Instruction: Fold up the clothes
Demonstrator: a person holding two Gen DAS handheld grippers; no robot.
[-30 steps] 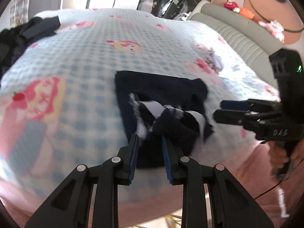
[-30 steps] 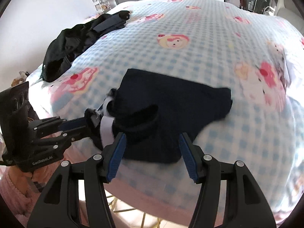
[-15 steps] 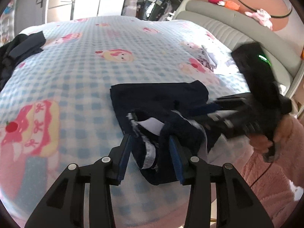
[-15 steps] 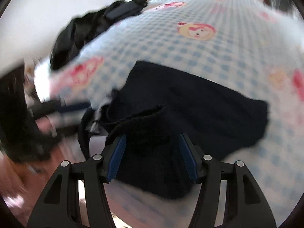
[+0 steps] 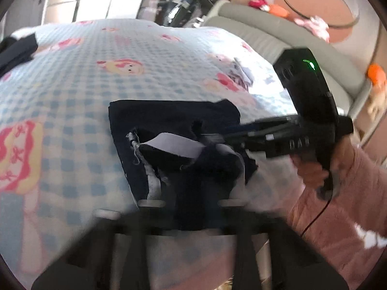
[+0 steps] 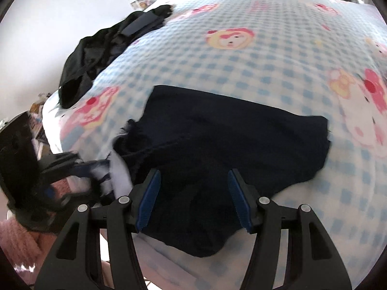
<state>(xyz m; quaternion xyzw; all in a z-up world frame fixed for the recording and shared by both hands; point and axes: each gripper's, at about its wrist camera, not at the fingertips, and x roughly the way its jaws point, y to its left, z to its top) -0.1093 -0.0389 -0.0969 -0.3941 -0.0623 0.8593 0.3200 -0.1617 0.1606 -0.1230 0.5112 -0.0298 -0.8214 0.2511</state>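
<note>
A dark navy garment [image 5: 169, 113] [image 6: 229, 133] with a white lining [image 5: 176, 142] lies near the front edge of a checked bedspread [image 6: 241, 60]. My left gripper [image 5: 191, 203] is blurred at the bottom of its own view, shut on the garment's bunched near edge. In the right wrist view the left gripper [image 6: 101, 164] pinches the white-lined corner at the left. My right gripper [image 6: 193, 193] stands open just over the garment's near part, with cloth between the blue pads [image 6: 150, 193] but not pressed. In the left wrist view the right gripper [image 5: 217, 135] reaches in from the right.
A pile of black clothes [image 6: 104, 48] [image 5: 17, 48] lies at the bed's far left. A grey padded headboard [image 5: 266, 31] runs along the right side. A hand in a pink sleeve [image 5: 338, 205] holds the right gripper. The bed's edge drops off just below both grippers.
The left jaws widened around the garment's bunched edge, then closed on it. The right gripper came in from the right and sank over the garment, staying open.
</note>
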